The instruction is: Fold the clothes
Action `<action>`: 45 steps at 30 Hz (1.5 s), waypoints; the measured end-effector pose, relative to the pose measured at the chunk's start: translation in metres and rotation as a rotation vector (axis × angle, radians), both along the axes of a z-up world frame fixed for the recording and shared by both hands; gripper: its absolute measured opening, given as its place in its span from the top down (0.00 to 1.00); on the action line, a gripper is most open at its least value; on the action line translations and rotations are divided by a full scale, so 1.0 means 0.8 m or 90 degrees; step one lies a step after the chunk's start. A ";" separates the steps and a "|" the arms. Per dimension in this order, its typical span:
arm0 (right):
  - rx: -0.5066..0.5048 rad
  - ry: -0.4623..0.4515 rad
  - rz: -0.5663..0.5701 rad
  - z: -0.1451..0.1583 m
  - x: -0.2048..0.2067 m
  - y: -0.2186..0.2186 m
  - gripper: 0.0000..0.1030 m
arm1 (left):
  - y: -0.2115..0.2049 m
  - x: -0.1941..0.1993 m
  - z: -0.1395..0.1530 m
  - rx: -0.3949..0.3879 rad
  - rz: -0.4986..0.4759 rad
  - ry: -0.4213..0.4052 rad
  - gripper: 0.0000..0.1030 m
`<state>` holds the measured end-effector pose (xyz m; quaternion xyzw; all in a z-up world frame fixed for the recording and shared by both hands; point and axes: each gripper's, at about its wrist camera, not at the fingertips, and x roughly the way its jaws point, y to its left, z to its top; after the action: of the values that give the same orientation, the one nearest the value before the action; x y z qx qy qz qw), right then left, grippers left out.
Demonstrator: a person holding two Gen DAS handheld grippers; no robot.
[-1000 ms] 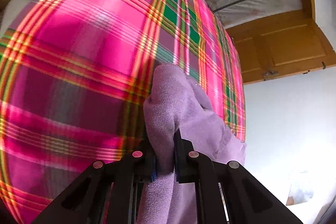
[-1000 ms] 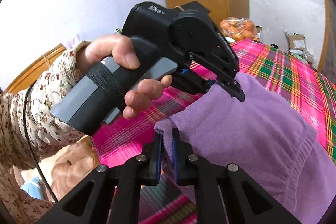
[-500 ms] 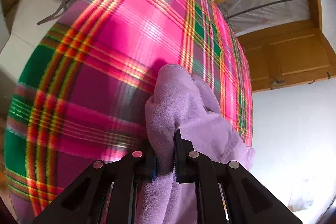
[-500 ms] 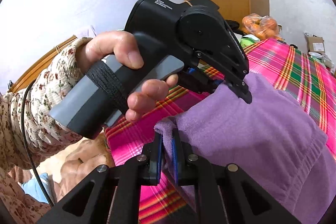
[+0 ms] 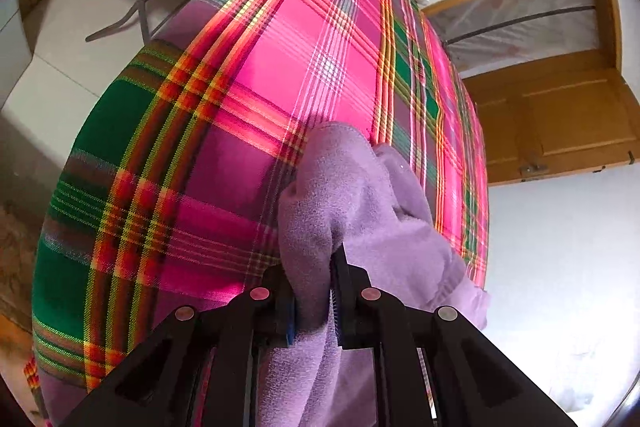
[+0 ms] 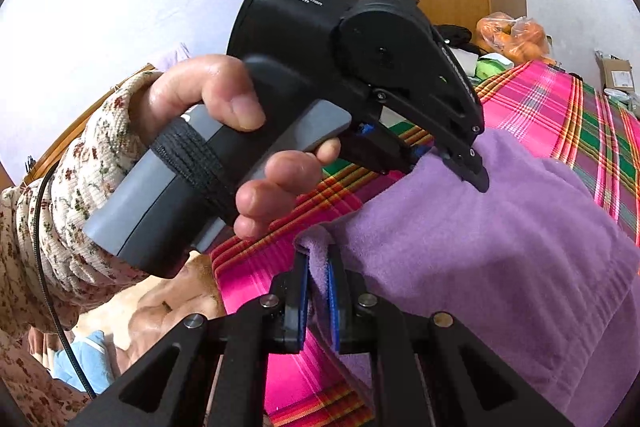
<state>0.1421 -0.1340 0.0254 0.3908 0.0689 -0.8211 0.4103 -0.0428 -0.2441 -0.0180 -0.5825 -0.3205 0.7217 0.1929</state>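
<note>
Both my tools are hanging onto the same purple fleece garment [image 5: 360,211] right now. My left tool [image 5: 314,291] is gripping a bunched fold of it, with the fabric squeezed between the two black fingers [image 5: 348,303] and bulging up just ahead of them. The jaws are easing open a touch, but the cloth is sitting pinched between them. The rest of the garment is trailing off to the right of that tool and lying on the bed [image 5: 224,131], which is wearing a loud pink, green and yellow plaid cover.

My right tool [image 6: 318,291] is pinching the near edge of the garment [image 6: 500,251] between its blue pads [image 6: 331,301]. Those jaws are also opening slightly, with the thin edge of fleece between them and touching both pads. Most of the purple fabric is spreading out ahead and to the right of that tool.

From the right side I'm also seeing my left hand [image 6: 224,115], in a floral sleeve [image 6: 72,195], wrapped around the other tool's handle just ahead and to the left, its tips [image 6: 472,167] dug into the far edge of the fleece. A bag of oranges [image 6: 514,37] is sitting well beyond it.
</note>
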 end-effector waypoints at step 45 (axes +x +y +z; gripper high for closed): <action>0.120 0.042 -0.689 -0.012 0.077 0.508 0.61 | 0.286 0.107 0.077 -0.157 -0.166 0.240 0.63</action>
<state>0.2036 0.2727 0.0162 0.3796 -0.0557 -0.9170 -0.1094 0.0426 -0.0151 0.0439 -0.4932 -0.1105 0.8201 0.2682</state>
